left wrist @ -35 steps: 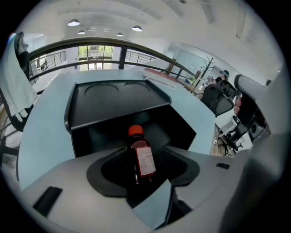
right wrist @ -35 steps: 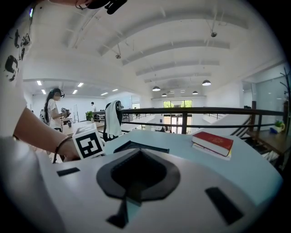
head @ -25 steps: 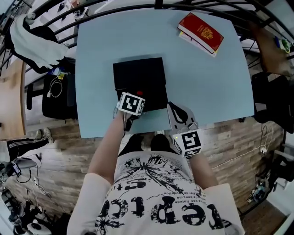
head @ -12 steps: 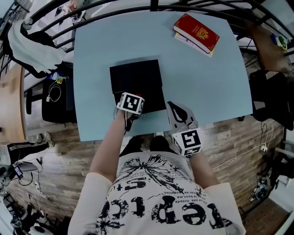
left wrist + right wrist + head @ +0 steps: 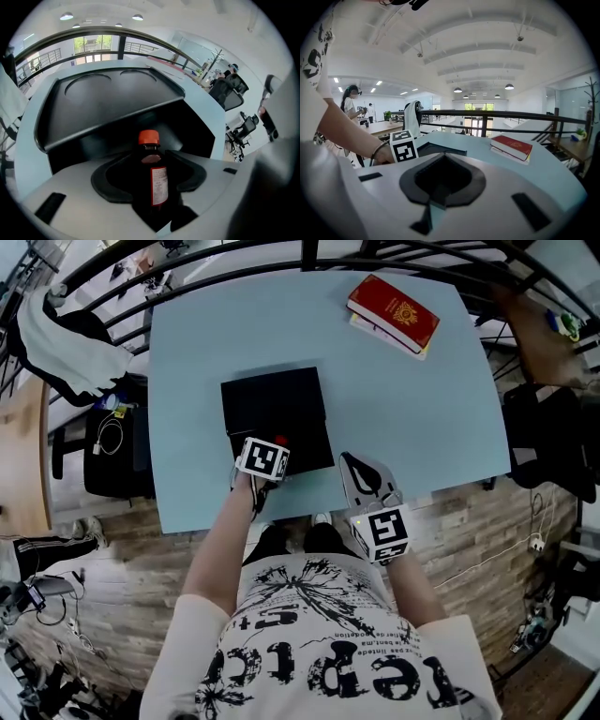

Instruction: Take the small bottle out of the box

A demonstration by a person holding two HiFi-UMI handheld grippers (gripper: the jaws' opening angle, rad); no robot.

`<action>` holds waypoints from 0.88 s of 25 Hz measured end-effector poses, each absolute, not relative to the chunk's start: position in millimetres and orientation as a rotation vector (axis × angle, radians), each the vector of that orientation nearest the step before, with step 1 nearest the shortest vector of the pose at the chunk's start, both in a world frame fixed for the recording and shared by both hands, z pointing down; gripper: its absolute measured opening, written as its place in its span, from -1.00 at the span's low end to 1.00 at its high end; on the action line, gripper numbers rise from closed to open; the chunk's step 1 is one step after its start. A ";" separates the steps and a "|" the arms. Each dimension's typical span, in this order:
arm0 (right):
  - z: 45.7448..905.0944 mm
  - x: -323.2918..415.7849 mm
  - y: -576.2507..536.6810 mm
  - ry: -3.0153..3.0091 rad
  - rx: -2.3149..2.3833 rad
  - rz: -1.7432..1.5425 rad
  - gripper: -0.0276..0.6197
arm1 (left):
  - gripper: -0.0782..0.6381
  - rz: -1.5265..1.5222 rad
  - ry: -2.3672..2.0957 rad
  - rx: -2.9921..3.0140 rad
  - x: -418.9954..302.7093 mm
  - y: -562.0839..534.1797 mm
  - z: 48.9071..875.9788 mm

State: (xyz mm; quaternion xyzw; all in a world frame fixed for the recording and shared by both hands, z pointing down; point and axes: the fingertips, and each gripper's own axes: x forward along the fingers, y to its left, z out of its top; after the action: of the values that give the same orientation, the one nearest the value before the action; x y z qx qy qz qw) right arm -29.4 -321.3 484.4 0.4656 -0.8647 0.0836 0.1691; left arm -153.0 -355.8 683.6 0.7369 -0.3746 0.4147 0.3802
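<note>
A small dark bottle (image 5: pixel 153 180) with an orange-red cap and a white label stands upright between the jaws of my left gripper (image 5: pixel 152 194), which is shut on it. In the head view only the bottle's red cap (image 5: pixel 279 440) shows, at the near edge of the black box (image 5: pixel 272 404). My left gripper (image 5: pixel 275 448) sits there over that edge. The open black box (image 5: pixel 112 101) fills the left gripper view behind the bottle. My right gripper (image 5: pixel 357 468) hangs shut and empty over the table's front edge, to the right of the box. The right gripper (image 5: pixel 439 190) looks out across the table.
The light blue table (image 5: pixel 422 409) holds a red book (image 5: pixel 392 313) on a thinner one at the far right; the red book (image 5: pixel 512 146) also shows in the right gripper view. A black railing (image 5: pixel 309 251) runs behind the table. A dark bag (image 5: pixel 111 432) lies on the floor at left.
The head view has drifted a little. My left gripper stays at the box's near edge with the red cap showing, and the right gripper keeps its place.
</note>
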 end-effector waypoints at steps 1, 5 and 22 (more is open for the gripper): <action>483.9 -28.8 -320.7 -2.457 1.324 0.232 -0.88 | -0.14 1.060 -0.961 1.891 -153.0 -355.7 681.2; 480.9 -25.0 -319.1 -2.455 1.346 0.223 -0.88 | -0.14 1.053 -0.974 1.990 -149.0 -355.0 657.9; 441.1 -73.2 -312.0 -2.538 1.327 0.076 -0.88 | -0.14 0.609 -1.154 2.509 -166.7 -329.7 472.5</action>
State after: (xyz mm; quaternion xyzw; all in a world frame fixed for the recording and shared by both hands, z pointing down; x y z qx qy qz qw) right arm -73.2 -312.0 441.1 0.4588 -0.8774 0.0262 0.1377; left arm -166.7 -329.7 472.5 0.8764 -0.4030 0.2126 0.1561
